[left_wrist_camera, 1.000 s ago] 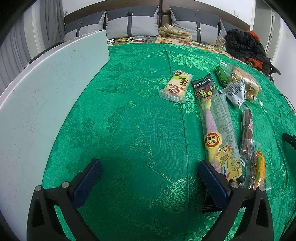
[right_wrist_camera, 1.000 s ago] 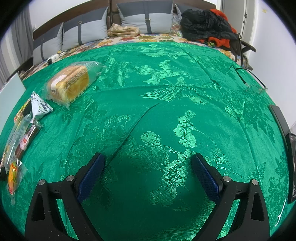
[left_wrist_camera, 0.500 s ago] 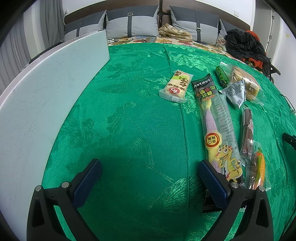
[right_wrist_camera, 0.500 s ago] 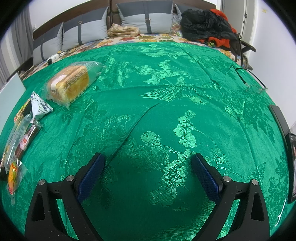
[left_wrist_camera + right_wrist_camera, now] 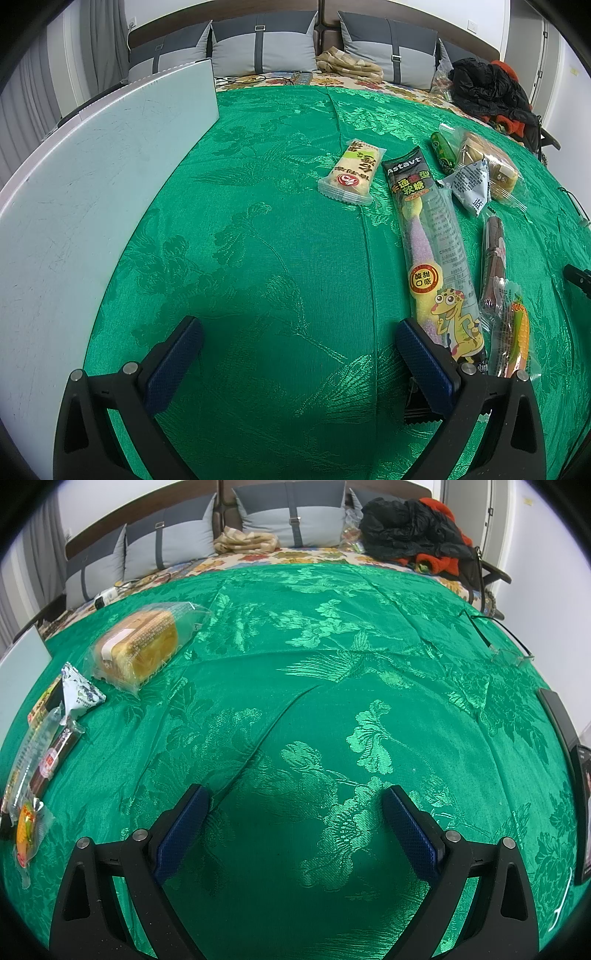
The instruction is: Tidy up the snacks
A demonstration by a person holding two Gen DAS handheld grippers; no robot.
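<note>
Nothing is being held at the moment. The left gripper (image 5: 299,332) is spread wide over bare green cloth (image 5: 258,258), and the right gripper (image 5: 295,801) is spread just as wide over its own patch of the same cloth, with nothing between the fingers in either view.

Nearest the left gripper's right-hand finger (image 5: 424,369), a long gummy candy pack (image 5: 430,236) with a cartoon lizard is laid out lengthwise, its near end tucked right by that finger. Just to the right of it, a small orange-and-green snack packet (image 5: 513,332) is seen, with a dark brown bar (image 5: 493,251) above it. A white panel (image 5: 92,206) is stood along the left edge of the cloth.

Farther out, a pale yellow wafer pack (image 5: 351,171) is found left of the gummy's top end, touching or nearly so. A small white sachet (image 5: 469,184), a green tube-shaped candy (image 5: 443,151) and a bagged sponge cake (image 5: 140,650) are clustered beyond that.

At the very back, grey pillows (image 5: 266,48) and a heap of black and orange clothing (image 5: 410,528) are visible.
</note>
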